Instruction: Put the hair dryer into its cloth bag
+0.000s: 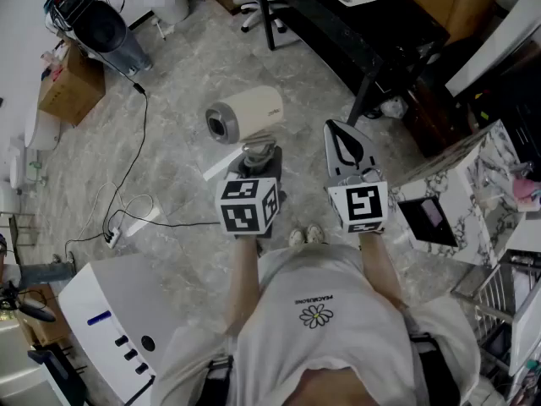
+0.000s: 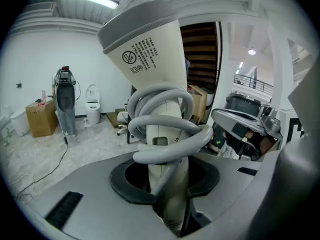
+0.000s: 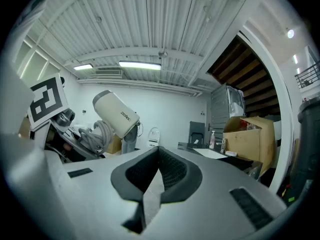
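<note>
A cream hair dryer [image 1: 245,112] is held up in the air above the floor, barrel lying sideways in the head view. My left gripper [image 1: 258,157] is shut on its handle, which has the grey cord [image 2: 165,129] coiled round it. In the left gripper view the dryer [image 2: 150,49] rises straight out from between the jaws [image 2: 167,184]. My right gripper [image 1: 338,134] hovers just to the right of it, shut with nothing in it [image 3: 150,184]. The right gripper view shows the dryer [image 3: 117,114] at its left. No cloth bag is in any view.
The floor is grey stone tile. A cardboard box [image 1: 72,83] and a black standing appliance [image 1: 101,32] sit far left, with a cable and power strip [image 1: 114,235]. A black desk [image 1: 355,24] is ahead, a marbled counter [image 1: 473,184] right, a white unit [image 1: 118,320] lower left.
</note>
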`<state>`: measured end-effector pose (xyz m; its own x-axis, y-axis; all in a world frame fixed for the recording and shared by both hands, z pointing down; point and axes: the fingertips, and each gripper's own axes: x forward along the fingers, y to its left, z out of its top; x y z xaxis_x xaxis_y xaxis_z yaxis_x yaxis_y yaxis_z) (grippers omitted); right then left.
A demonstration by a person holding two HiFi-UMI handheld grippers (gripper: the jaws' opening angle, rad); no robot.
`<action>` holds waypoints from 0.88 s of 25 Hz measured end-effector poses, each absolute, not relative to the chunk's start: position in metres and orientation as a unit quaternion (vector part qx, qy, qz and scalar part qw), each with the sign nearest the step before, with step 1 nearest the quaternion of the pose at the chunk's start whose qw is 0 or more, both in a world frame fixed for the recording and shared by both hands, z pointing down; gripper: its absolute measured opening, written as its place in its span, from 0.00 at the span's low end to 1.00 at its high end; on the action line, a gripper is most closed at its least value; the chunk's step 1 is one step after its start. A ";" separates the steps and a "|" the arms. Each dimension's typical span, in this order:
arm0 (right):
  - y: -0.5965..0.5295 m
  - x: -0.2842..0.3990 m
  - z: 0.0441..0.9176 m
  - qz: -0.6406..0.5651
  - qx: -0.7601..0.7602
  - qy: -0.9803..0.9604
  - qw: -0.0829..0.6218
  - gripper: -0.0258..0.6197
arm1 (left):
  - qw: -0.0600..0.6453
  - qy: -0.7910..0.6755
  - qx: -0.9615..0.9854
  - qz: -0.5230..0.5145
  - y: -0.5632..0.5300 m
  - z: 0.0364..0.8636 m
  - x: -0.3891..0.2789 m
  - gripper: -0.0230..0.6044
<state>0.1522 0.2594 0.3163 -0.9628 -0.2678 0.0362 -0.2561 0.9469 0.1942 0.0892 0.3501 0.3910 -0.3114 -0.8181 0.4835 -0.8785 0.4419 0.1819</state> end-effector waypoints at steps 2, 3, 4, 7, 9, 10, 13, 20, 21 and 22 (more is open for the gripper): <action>0.258 0.154 0.317 -0.087 0.133 -0.987 0.029 0.06 | 0.263 -0.808 0.525 0.053 0.350 0.391 0.089 0.25; 0.257 0.154 0.317 -0.085 0.133 -0.987 0.028 0.06 | 0.264 -0.807 0.525 0.052 0.349 0.391 0.089 0.25; 0.256 0.155 0.318 -0.084 0.133 -0.987 0.027 0.06 | 0.264 -0.807 0.525 0.052 0.349 0.391 0.090 0.25; 0.253 0.157 0.320 -0.088 0.133 -0.987 0.029 0.06 | 0.265 -0.806 0.526 0.052 0.346 0.391 0.091 0.25; 0.251 0.159 0.323 -0.082 0.132 -0.987 0.034 0.06 | 0.265 -0.806 0.527 0.051 0.343 0.390 0.094 0.25; 0.250 0.159 0.324 -0.080 0.131 -0.987 0.035 0.06 | 0.265 -0.805 0.528 0.051 0.341 0.390 0.095 0.25; 0.244 0.163 0.325 -0.070 0.127 -0.989 0.033 0.06 | 0.266 -0.803 0.531 0.051 0.333 0.391 0.099 0.25; 0.234 0.174 0.332 -0.084 0.083 -0.993 0.028 0.06 | 0.278 -0.806 0.523 0.022 0.315 0.404 0.104 0.25; 0.230 0.175 0.337 -0.079 0.083 -0.993 0.032 0.06 | 0.279 -0.807 0.520 0.018 0.314 0.406 0.105 0.25; 0.227 0.176 0.342 -0.071 0.084 -0.993 0.036 0.06 | 0.280 -0.809 0.516 0.016 0.314 0.408 0.105 0.25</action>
